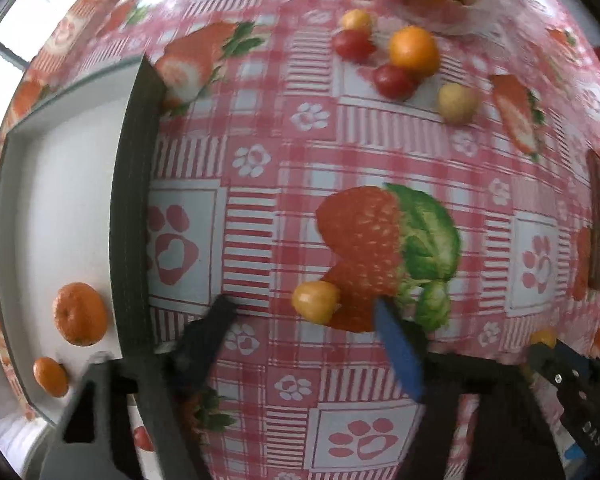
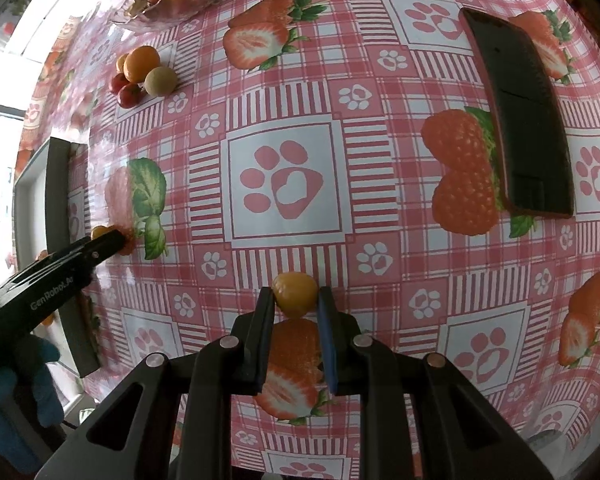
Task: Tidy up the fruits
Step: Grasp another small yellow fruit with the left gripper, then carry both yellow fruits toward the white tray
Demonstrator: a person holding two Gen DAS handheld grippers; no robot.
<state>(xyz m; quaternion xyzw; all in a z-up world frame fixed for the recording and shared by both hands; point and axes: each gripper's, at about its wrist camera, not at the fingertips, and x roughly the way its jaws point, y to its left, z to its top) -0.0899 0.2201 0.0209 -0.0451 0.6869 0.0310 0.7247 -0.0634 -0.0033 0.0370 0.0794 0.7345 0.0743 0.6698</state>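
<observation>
A small yellow-orange fruit (image 1: 316,302) lies on the tablecloth between the fingers of my left gripper (image 1: 303,303). The gripper points down and stands open, with gaps on both sides of the fruit. The right wrist view shows this left gripper (image 2: 110,240) from the side, beside the tray. My right gripper (image 2: 295,297) is shut on a similar yellow-orange fruit (image 2: 294,286), held just over the cloth. A white tray (image 1: 60,184) with a dark rim holds two mandarins (image 1: 80,314).
At the back, an orange (image 1: 414,52), two red cherry tomatoes (image 1: 354,44), a yellow fruit (image 1: 356,20) and a beige round fruit (image 1: 458,102) lie loose. A glass bowl (image 1: 456,26) of fruit stands behind them. A dark flat slab (image 2: 528,120) lies on the right.
</observation>
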